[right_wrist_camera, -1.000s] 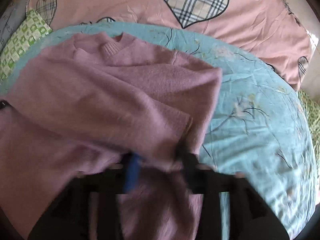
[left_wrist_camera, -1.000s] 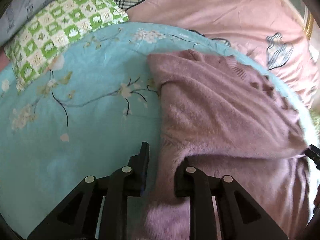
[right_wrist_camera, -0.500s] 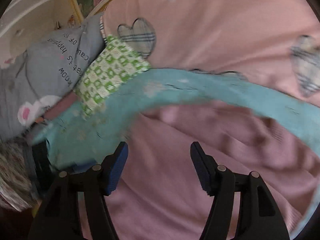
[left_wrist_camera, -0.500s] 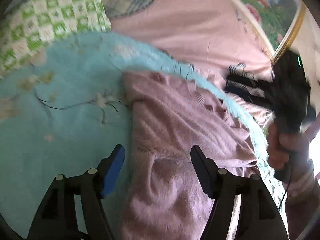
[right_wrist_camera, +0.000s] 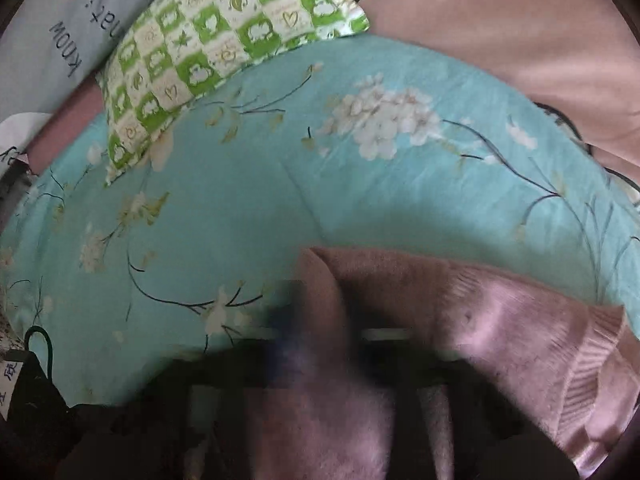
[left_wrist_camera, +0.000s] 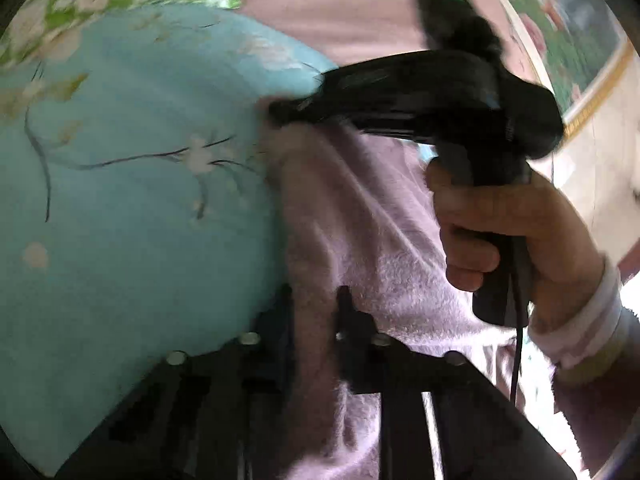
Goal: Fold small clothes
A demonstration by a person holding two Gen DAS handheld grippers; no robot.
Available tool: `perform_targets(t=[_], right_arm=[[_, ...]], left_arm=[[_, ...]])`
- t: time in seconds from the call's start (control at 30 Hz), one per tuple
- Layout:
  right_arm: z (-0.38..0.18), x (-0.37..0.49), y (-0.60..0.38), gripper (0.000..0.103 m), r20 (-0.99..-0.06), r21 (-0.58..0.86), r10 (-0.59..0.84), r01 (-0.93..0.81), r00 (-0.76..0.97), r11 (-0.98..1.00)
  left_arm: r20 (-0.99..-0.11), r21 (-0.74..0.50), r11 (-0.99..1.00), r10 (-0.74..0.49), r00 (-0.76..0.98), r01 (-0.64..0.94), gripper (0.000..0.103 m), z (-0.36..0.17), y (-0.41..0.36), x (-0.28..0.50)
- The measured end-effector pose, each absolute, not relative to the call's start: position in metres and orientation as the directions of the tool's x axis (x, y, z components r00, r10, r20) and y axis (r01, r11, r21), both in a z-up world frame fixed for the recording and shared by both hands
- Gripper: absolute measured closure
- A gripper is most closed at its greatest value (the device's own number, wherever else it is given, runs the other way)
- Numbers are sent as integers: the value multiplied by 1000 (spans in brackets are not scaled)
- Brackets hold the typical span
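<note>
A fuzzy mauve sweater (left_wrist_camera: 360, 216) lies on a turquoise floral quilt (left_wrist_camera: 128, 208). My left gripper (left_wrist_camera: 316, 304) is shut on the sweater's near left edge, with fabric pinched between its fingers. My right gripper (left_wrist_camera: 280, 114) shows in the left wrist view, held by a hand, with its tips on the sweater's far left edge. In the right wrist view the right gripper (right_wrist_camera: 320, 312) is blurred and shut on a fold of the sweater (right_wrist_camera: 460, 312), whose ribbed hem hangs at the right.
A green checked pillow (right_wrist_camera: 208, 40) and a grey printed pillow (right_wrist_camera: 60, 28) lie at the far left of the quilt (right_wrist_camera: 280, 184). A pink sheet (right_wrist_camera: 500, 32) lies beyond. A framed picture (left_wrist_camera: 576, 40) stands at the right.
Both grippers were open half a second ago and have shut on the sweater's left edge. The right gripper has swung across to the far left edge.
</note>
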State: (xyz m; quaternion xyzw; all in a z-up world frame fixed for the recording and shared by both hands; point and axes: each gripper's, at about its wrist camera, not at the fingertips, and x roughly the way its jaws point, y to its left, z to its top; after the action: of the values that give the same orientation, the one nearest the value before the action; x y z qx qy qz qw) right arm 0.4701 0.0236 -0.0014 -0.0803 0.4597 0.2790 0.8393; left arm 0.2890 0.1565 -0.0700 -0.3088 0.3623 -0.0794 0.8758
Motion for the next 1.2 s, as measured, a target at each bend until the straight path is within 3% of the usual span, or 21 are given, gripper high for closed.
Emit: perform_targets(t=[0.1,0.23,0.33,0.47,0.63,0.7,0.9,1.07,1.2], right_arm=[[9,476,5,96,-723,210,461,-472,514,856],[-20,489,-12,95,-726,353,505,-378,466,856],[-4,476,-33,90,-701,407,515,-317,494,857],[41,422,-74,90,-619,398,489,-292,614,870],[61,343,-140,73,-567,442,458,-216,685,871],[59,302,-169,72,-552,471,447,-179,704,864],[33,201,-223,71,-595,461,349,-47,724,886],[9,127,-256,70,-637,429,264,48,724,902],[-12,77,-280,70,-667,426,223,119,711,897]], left_arm=[[-566,-605,790,-337,752,-102,91,-71,161,287],[-575,-598,794,-330,749,-109,91,-73,163,291],[-573,-611,782,-328,751,-125,91,-73,169,290],[-576,-623,767,-320,752,-151,88,-73,177,282],[-578,-627,757,-293,762,-184,87,-74,182,273],[-583,-624,757,-287,760,-192,87,-74,183,262],[-548,-690,706,-363,754,-161,78,-72,193,242],[-577,-637,758,-347,740,-141,66,-64,182,207],[-599,-601,790,-348,721,-119,66,-65,172,174]])
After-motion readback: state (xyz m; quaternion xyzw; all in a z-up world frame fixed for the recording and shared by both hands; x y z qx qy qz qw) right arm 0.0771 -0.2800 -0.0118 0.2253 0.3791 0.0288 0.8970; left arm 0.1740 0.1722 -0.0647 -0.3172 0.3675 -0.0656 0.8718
